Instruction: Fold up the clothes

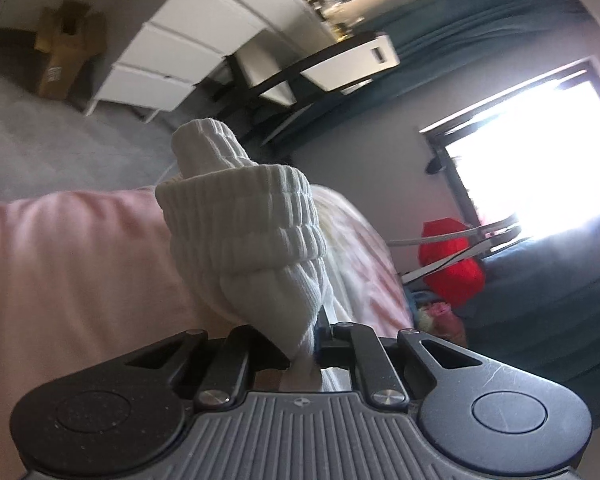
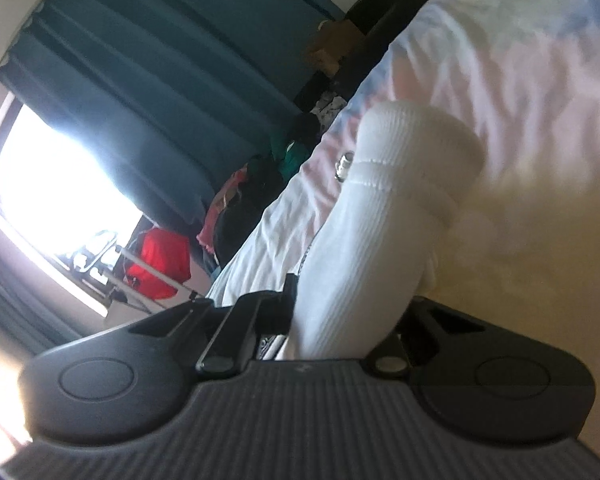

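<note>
The left gripper (image 1: 306, 350) is clenched on a white ribbed sock (image 1: 256, 240), its fingers pinching the fabric at the lower end while the rolled cuff stands up ahead of it, clear of the pink bedspread (image 1: 72, 264) below. The right gripper (image 2: 332, 320) is likewise clamped on a white ribbed sock (image 2: 364, 220); whether it is the same sock or its pair cannot be told. In the right wrist view that sock runs up from the fingers over the pale, rumpled bedding (image 2: 500, 80), whose edge falls away to the left. Beyond the bed's edge in the left wrist view lies open grey carpet (image 1: 40, 136). A white chest of drawers (image 1: 168, 60) stands on its far side, and a brown cardboard box (image 1: 64, 48), its contents unseen, stands to the left of the drawers. A red bag (image 1: 450, 268) sits under the bright window (image 1: 540, 152), with teal curtains (image 2: 148, 60) beside it and a heap of mixed clothes (image 2: 252, 196) at the bed's side.
</note>
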Demonstrator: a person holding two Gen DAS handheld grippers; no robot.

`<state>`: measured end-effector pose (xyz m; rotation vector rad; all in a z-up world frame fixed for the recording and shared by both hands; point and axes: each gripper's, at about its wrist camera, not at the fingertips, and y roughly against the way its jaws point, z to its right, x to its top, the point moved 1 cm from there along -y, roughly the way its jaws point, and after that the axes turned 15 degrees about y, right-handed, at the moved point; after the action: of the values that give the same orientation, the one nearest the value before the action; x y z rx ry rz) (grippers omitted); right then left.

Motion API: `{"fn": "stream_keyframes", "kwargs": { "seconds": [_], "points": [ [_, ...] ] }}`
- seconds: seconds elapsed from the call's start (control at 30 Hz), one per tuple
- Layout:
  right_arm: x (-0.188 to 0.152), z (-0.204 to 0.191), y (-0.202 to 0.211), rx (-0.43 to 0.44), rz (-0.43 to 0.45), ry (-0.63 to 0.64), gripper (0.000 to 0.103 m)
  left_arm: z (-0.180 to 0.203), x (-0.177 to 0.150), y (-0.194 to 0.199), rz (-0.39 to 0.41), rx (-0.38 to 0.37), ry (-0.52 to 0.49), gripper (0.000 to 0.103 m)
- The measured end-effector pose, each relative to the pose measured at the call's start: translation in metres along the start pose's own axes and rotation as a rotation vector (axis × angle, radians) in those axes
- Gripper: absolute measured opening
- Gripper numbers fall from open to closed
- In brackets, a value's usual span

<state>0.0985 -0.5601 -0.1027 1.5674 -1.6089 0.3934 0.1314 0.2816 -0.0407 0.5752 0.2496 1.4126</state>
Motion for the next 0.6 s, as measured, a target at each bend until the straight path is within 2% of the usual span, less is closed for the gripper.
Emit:
{"fn": "stream_keyframes", "kwargs": {
  "seconds": [0.17, 0.3, 0.37, 0.43, 0.53, 0.6],
  "points": [
    [0.001, 0.006, 0.026, -0.057, -0.039, -0.058, 0.013, -0.017, 0.004, 0.006, -0.047, 0.131, -0.045, 0.013],
    [-0.008, 0.020, 0.029, -0.109, -0.087, -0.095, 0.013, -0.015, -0.002, 0.006, -0.054, 0.175, -0.167, 0.019],
    [-0.012, 0.021, 0.027, -0.136, -0.106, -0.087, 0.013, -0.013, -0.007, 0.008, -0.059, 0.190, -0.202, 0.025],
    [-0.015, 0.020, 0.028, -0.154, -0.107, -0.096, 0.013, -0.012, -0.014, 0.013, -0.058, 0.203, -0.221, 0.041],
    [-0.021, 0.019, 0.033, -0.163, -0.093, -0.123, 0.013, -0.007, -0.027, 0.024, -0.049, 0.223, -0.276, 0.057],
    [-0.024, 0.019, 0.037, -0.166, -0.086, -0.129, 0.013, 0.000, -0.038, 0.031, -0.037, 0.240, -0.332, 0.061]
  ]
}}
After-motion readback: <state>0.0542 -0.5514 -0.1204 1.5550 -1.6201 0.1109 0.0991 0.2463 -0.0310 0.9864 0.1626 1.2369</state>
